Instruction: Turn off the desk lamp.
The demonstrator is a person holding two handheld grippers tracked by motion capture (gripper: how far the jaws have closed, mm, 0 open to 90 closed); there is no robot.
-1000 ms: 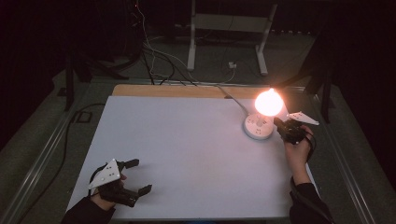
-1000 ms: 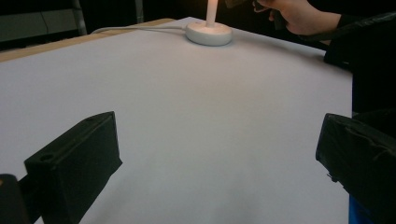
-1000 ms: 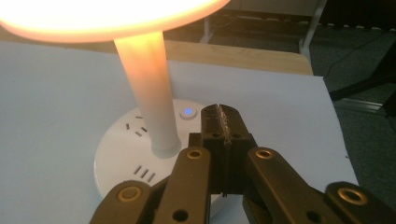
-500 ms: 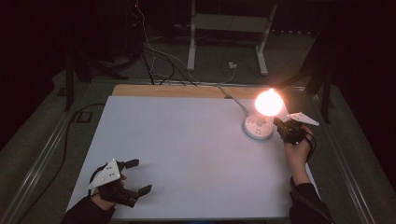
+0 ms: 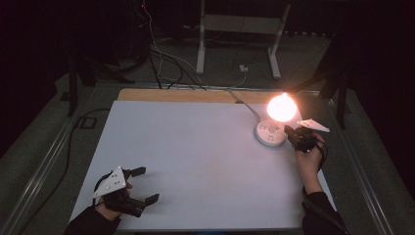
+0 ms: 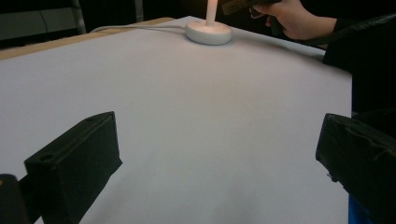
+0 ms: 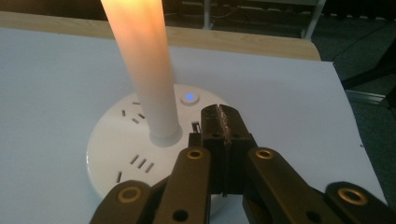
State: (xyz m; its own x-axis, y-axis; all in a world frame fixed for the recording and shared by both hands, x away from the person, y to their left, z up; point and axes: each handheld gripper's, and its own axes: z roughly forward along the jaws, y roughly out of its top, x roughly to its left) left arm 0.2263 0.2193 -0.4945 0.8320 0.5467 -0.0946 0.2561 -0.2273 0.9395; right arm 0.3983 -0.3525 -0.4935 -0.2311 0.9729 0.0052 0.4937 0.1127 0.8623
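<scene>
The right hand-held gripper [image 7: 219, 122], jaws pressed together and holding nothing, hung over the lamp base [image 7: 116, 154], its glowing blue button [image 7: 189, 97] just beyond the tips. The left hand-held gripper [image 5: 142, 185] gaped empty, well apart across the table [image 5: 195, 161].

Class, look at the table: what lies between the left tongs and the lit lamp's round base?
Nothing: in the high view, bare white tabletop stretches from the left tongs to the lamp base.
</scene>
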